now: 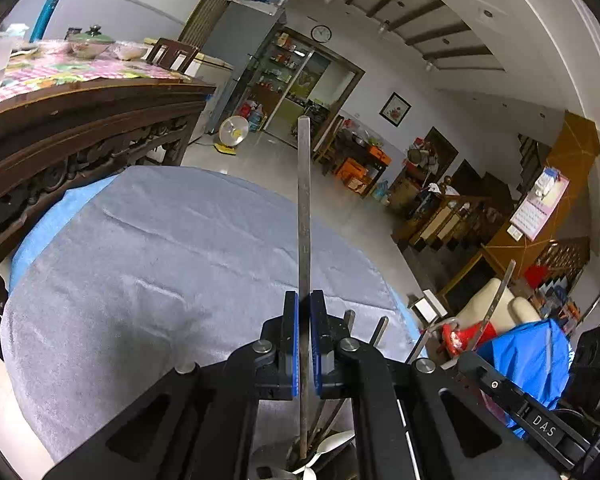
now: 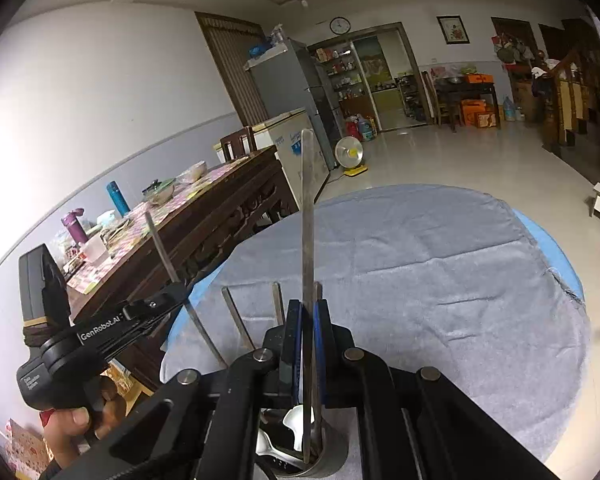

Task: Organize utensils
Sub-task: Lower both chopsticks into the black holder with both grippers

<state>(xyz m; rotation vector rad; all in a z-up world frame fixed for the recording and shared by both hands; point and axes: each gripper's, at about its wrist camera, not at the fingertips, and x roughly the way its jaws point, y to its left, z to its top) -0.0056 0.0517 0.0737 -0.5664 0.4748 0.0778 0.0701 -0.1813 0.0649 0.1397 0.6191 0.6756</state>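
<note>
My left gripper [image 1: 304, 312] is shut on a long flat metal utensil handle [image 1: 304, 200] that stands upright, its lower end down among utensils in a holder [image 1: 300, 460]. My right gripper [image 2: 309, 316] is shut on another upright metal utensil handle [image 2: 308, 208], whose lower end sits in a round metal utensil holder [image 2: 328, 460] holding white spoons [image 2: 296, 424] and other metal handles [image 2: 236, 320]. The left gripper also shows in the right wrist view [image 2: 180, 292], holding its utensil [image 2: 160, 244]. The right gripper's arm [image 1: 520, 400] shows in the left wrist view.
The holder stands on a round table under a grey cloth [image 2: 440, 272] over blue [image 1: 40, 232]. A dark carved wooden table [image 1: 80, 128] with bowls and bottles stands to the left. A tiled floor, a fan [image 2: 350, 152] and a fridge lie beyond.
</note>
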